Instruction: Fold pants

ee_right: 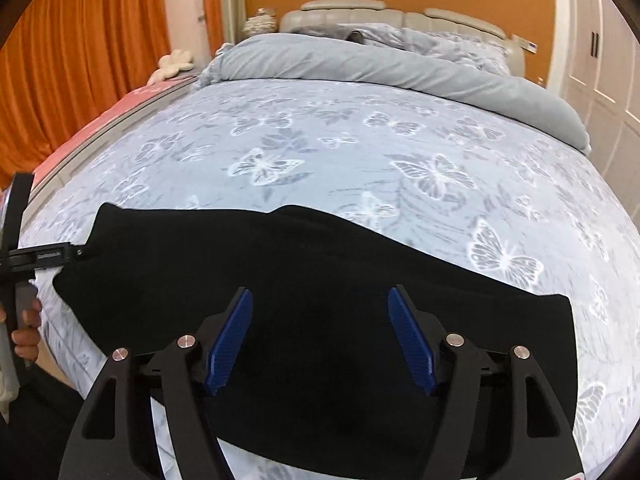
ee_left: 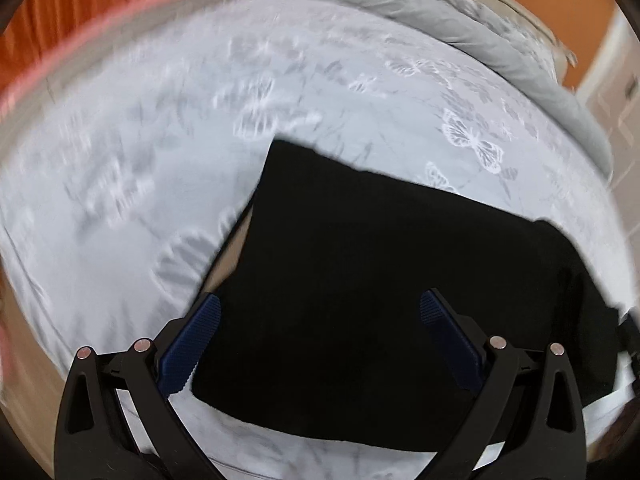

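The black pants (ee_right: 320, 312) lie folded flat near the bed's (ee_right: 360, 152) front edge with both the left hand-held gripper (ee_left: 320, 336) and right hand-held gripper (ee_right: 320, 336) hovering wide and empty, so a careless regrasp could drag the layers askew.

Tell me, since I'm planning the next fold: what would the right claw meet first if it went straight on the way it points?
Most likely the black pants lying on the butterfly bedsheet. The right claw is open with nothing between its pads, aimed down at the cloth; depth is unclear.
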The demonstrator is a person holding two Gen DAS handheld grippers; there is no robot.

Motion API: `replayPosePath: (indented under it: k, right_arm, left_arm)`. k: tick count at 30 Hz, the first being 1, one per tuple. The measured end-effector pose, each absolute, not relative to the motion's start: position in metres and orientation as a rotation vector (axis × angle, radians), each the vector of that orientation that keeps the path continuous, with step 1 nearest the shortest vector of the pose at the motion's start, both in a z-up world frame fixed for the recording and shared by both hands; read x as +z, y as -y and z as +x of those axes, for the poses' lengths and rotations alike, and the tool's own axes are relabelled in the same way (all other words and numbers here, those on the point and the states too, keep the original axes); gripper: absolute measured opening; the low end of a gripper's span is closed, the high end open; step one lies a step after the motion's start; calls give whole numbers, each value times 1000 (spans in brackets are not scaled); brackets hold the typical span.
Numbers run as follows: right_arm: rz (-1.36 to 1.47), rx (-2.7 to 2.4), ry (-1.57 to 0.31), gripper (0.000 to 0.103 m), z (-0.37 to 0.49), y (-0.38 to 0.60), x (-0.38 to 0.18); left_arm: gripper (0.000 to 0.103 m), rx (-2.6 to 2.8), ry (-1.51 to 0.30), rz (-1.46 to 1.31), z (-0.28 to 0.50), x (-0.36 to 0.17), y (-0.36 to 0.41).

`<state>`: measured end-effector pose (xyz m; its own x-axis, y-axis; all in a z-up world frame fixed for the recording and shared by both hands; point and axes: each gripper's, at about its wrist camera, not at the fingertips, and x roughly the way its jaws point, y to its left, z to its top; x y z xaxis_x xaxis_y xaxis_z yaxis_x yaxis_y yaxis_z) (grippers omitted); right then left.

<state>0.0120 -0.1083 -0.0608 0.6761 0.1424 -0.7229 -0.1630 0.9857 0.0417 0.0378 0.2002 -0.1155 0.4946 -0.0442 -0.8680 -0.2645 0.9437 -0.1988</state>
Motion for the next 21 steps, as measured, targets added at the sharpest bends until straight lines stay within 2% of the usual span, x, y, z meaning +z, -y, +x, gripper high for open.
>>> replayPosePath:
  k: [3, 4, 5, 7, 8, 10, 13, 15, 21]
  right_arm:
    - [-1, 154, -802, 69, 11, 120, -59]
    - [2, 147, -798, 70, 12, 123, -58]
    - [4, 139, -796, 72, 12, 125, -58]
    - [11, 124, -791, 72, 12, 132, -56]
    - [18, 119, -790, 72, 11, 134, -55]
    - [44, 117, -790, 72, 12, 141, -54]
    - [84, 116, -789, 73, 12, 150, -53]
    - [91, 107, -784, 73, 11, 154, -51]
    - [112, 90, -786, 73, 11, 166, -51]
  left_arm:
    - [97, 113, -1066, -460, 37, -124, -217]
    - [92, 96, -1072, -489, 37, -126, -220]
    - [78, 84, -1078, -512, 37, -128, -222]
    - [57, 74, -1097, -567, 38, -135, -229]
    - [55, 73, -1098, -620, 38, -138, -236]
    - [55, 59, -1089, -734, 36, -141, -249]
    - [64, 14, -1044, -906, 31, -146, -266]
    - [64, 15, -1012, -1003, 23, -148, -275]
    - [64, 70, -969, -974, 5, -137, -281]
